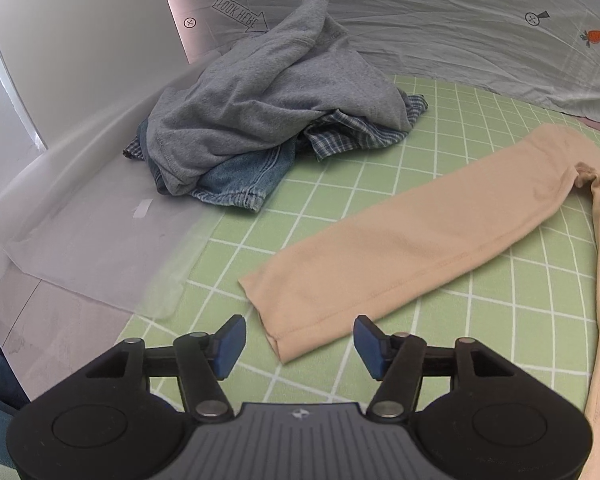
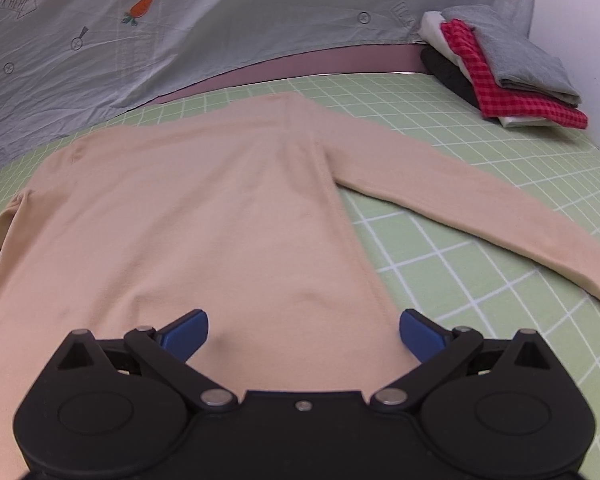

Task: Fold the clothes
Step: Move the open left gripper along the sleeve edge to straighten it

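Beige top [image 2: 188,208] lies flat, sleeves spread; both tools [image 1: 299,345] [image 2: 303,334] open, empty

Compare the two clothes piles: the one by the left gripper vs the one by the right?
The left pile is a loose crumpled heap: grey sweatshirt over plaid and denim. The right pile is a neat folded stack: grey on top, red check, white and black beneath. Both sit at the mat's edge and are topped by a grey garment.
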Action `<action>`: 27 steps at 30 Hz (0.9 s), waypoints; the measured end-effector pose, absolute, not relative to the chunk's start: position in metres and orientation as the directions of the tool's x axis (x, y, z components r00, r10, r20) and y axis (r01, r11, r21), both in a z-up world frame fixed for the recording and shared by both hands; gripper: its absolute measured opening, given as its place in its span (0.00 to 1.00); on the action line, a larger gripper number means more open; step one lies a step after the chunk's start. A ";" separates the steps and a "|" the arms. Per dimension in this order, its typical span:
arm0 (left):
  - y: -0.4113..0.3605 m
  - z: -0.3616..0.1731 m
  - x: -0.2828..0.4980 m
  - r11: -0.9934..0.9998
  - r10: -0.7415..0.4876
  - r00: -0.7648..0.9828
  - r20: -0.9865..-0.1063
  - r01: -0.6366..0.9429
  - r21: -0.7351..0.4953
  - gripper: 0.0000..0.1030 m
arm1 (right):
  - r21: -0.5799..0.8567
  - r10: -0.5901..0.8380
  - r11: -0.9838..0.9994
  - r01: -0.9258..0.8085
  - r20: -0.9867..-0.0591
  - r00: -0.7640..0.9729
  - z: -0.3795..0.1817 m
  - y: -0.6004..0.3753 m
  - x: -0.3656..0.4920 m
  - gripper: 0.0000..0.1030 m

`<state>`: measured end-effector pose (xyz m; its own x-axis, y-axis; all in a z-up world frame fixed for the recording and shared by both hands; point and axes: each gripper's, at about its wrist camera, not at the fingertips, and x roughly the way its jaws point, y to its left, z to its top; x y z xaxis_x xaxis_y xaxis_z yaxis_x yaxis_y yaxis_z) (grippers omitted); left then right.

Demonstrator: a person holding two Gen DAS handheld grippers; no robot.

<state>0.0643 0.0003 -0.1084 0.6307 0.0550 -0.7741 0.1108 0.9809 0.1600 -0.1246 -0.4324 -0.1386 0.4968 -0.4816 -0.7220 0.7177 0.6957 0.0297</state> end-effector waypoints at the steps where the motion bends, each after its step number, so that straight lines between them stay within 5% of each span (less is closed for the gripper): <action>1: -0.001 -0.109 0.061 0.980 0.055 0.626 -0.778 0.115 0.161 0.61 | 0.032 -0.473 0.694 0.719 -0.733 0.489 -0.140 -0.435 -0.131 0.99; 7: -0.019 -0.106 0.045 0.977 0.037 0.621 -0.783 0.143 0.159 0.62 | 0.028 -0.410 0.758 0.652 -0.757 0.509 -0.138 -0.435 -0.148 0.62; 9: -0.024 -0.106 0.041 0.978 0.037 0.620 -0.783 0.137 0.155 0.62 | 0.034 -0.383 0.785 0.619 -0.759 0.526 -0.135 -0.436 -0.150 0.21; 10: -0.026 -0.105 0.039 0.979 0.038 0.620 -0.784 0.134 0.153 0.62 | 0.029 -0.373 0.797 0.604 -0.762 0.530 -0.133 -0.436 -0.150 0.11; 19: -0.029 -0.113 0.032 0.984 0.065 0.595 -0.801 0.096 0.151 0.62 | 0.033 -0.358 0.792 0.610 -0.784 0.508 -0.130 -0.443 -0.172 0.11; 22: -0.021 -0.110 0.036 0.986 0.079 0.596 -0.799 0.072 0.151 0.64 | 0.021 -0.381 0.769 0.639 -0.787 0.484 -0.125 -0.442 -0.171 0.18; 27: -0.001 -0.106 0.052 0.989 0.105 0.600 -0.793 0.022 0.148 0.73 | 0.025 -0.444 0.717 0.696 -0.754 0.484 -0.119 -0.435 -0.166 0.85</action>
<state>0.0524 -0.0010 -0.1057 0.6001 0.1052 -0.7930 0.0218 0.9888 0.1477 -0.1662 -0.4347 -0.1190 0.4841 -0.4436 -0.7542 0.6962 0.7174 0.0249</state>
